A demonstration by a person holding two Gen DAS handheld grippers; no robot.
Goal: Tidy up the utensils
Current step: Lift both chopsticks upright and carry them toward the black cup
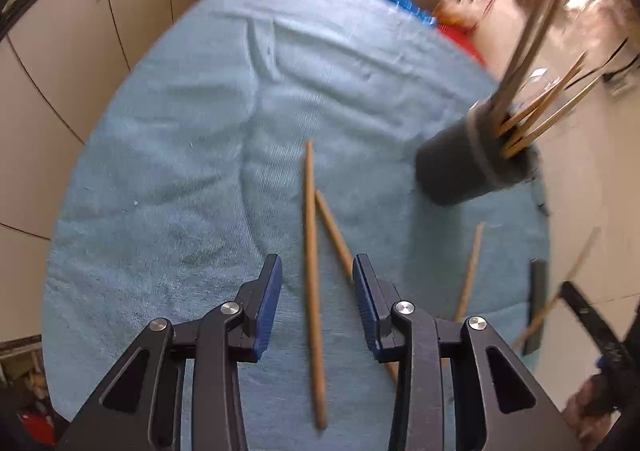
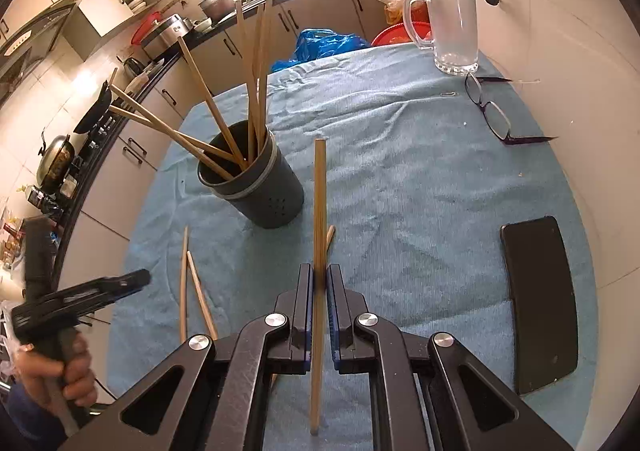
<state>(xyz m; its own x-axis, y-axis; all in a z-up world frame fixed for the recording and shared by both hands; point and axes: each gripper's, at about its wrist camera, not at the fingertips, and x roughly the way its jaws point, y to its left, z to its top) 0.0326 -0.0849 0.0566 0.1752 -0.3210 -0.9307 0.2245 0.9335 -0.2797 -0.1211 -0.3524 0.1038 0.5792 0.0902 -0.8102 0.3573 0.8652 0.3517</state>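
A dark round holder (image 2: pixel 260 187) with several wooden chopsticks in it stands on the blue cloth (image 2: pixel 400 171); it also shows in the left wrist view (image 1: pixel 468 167). My right gripper (image 2: pixel 319 283) is shut on one chopstick (image 2: pixel 319 211), held above the cloth in front of the holder. My left gripper (image 1: pixel 317 275) is open, low over two loose chopsticks (image 1: pixel 310 235) crossed on the cloth (image 1: pixel 180 171); one lies between its fingers. A third loose chopstick (image 1: pixel 472 267) lies to the right. The left gripper shows at the left in the right wrist view (image 2: pixel 136 279).
A glass mug (image 2: pixel 452 27) and eyeglasses (image 2: pixel 492 111) sit at the far right of the table. A black phone (image 2: pixel 540 299) lies at the right. A blue bag (image 2: pixel 320 43) is behind the table. Kitchen cabinets run along the left.
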